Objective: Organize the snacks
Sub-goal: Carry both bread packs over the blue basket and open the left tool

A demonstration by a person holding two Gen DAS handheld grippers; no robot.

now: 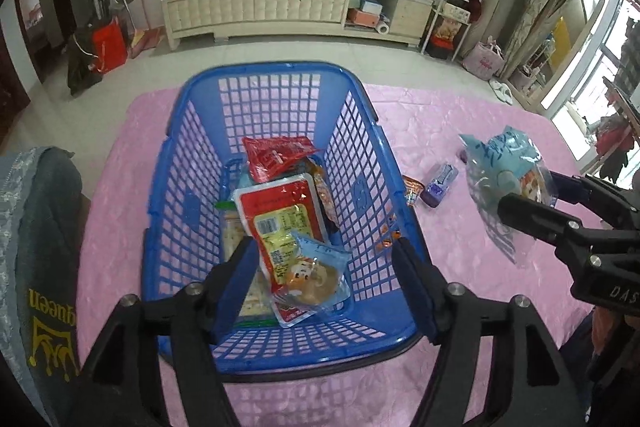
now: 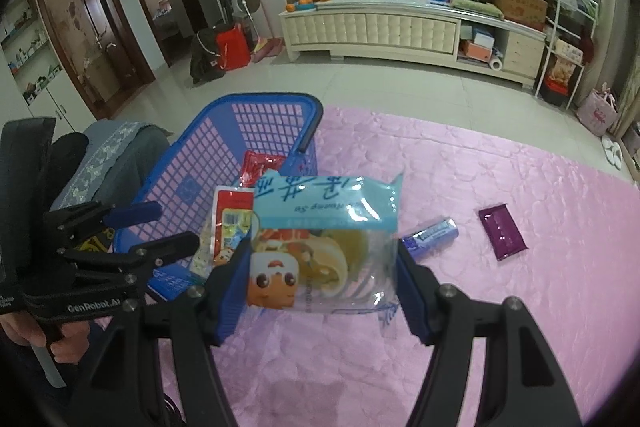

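Pink quilted cloth (image 2: 500,327) covers the desk, with a tiled floor and a long cream cabinet beyond. At the left stands the blue basket (image 1: 256,355), already holding several packets, a small blue-and-orange cake pack (image 1: 316,275) lying nearest on top. The left gripper (image 1: 320,287) hangs over it, jaws open with nothing pressed between them; if it dips lower, a finger could catch the lattice wall or drag that top pack askew. Further right, the right gripper (image 2: 320,287) has its jaws closed on a light blue pastry bag (image 2: 324,235), gripped by its slack clear lower part, so the bag may slide out or sag before reaching the basket. On the cloth to the right lie a small purple-blue pack (image 2: 430,233) and a purple sachet (image 2: 502,233), still unsorted and easily overlooked.
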